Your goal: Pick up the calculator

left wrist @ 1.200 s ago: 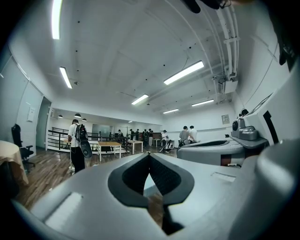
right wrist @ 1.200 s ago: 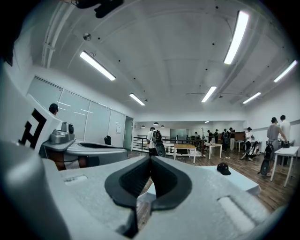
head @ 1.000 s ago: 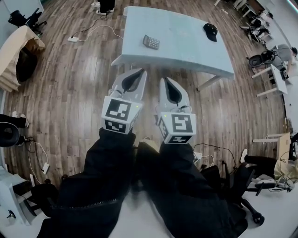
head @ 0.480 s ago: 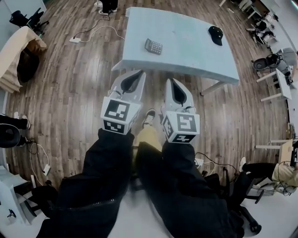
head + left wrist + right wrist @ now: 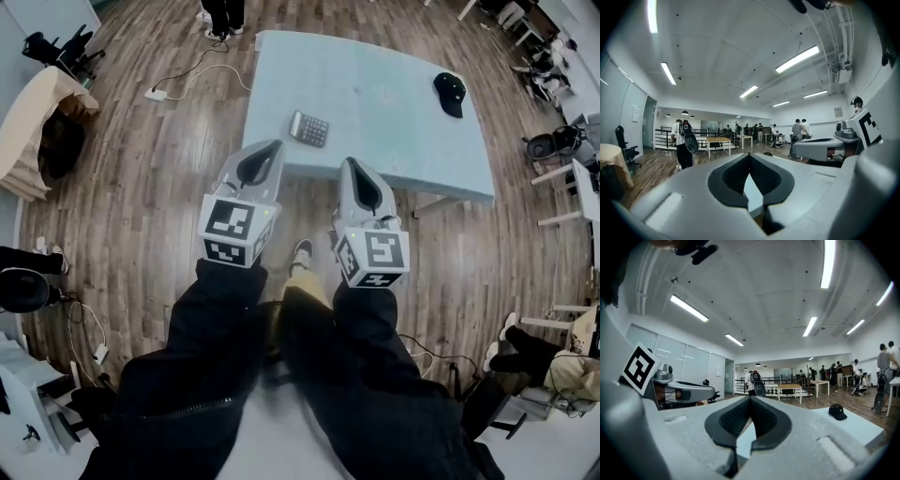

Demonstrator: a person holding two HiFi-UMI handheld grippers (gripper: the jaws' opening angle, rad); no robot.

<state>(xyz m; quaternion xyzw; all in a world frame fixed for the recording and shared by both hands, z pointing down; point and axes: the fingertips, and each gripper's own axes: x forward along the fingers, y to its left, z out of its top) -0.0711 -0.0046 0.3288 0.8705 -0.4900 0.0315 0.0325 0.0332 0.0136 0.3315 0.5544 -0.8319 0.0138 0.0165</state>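
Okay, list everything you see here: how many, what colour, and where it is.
table: one, light blue, on the wood floor ahead of the grippers
calculator: one, dark grey, on the table towards its near left corner
cap: one, black, on the table's right side
power strip: one, white, on the floor left of the table, with a cable
left gripper: one, grey, jaws shut, empty, at the table's near edge
right gripper: one, grey, jaws shut, empty, beside the left gripper
sleeves: two, black, behind the grippers

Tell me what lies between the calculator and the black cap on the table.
Nothing: only bare tabletop between the calculator and the cap, per the head view.
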